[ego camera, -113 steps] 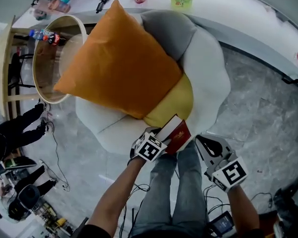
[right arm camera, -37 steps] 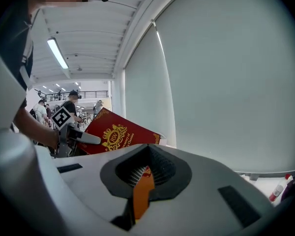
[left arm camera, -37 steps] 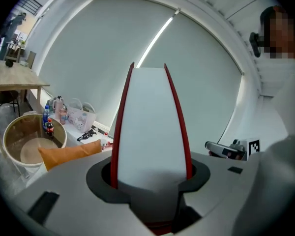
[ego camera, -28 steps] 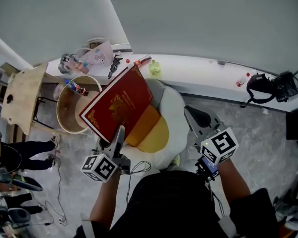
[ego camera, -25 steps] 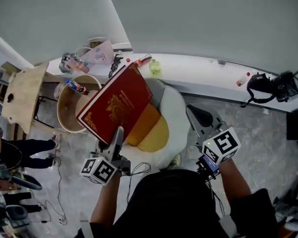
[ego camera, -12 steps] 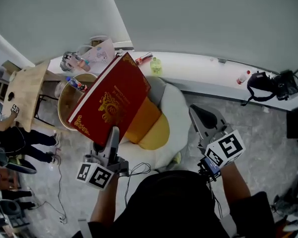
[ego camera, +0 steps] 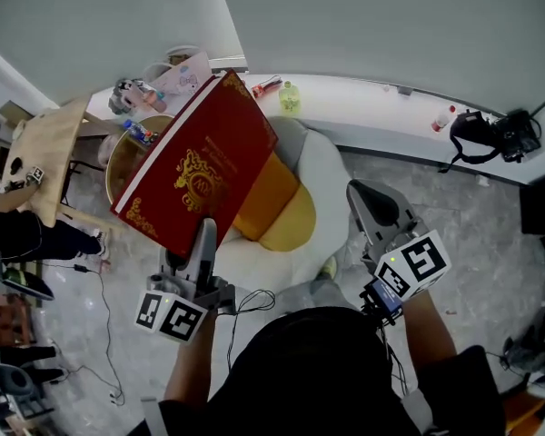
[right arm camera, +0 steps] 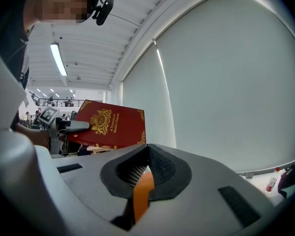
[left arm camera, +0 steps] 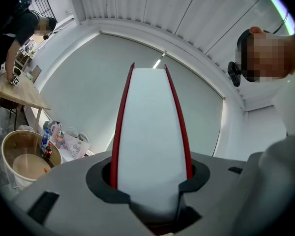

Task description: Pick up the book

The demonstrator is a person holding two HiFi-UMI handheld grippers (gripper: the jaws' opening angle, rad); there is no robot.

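Red book [ego camera: 195, 166] pinched at its lower edge by left claw [ego camera: 203, 236] alone, right claw [ego camera: 368, 209] closed and empty; leverage could pivot it loose.

Staged lounge: white armchair [ego camera: 334, 178], orange cushion [ego camera: 265, 200]

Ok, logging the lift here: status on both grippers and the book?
Left gripper shut on the book, lower edge. Right gripper shut, empty. Book aloft, tilted, orange cushion below. Nothing in the way.
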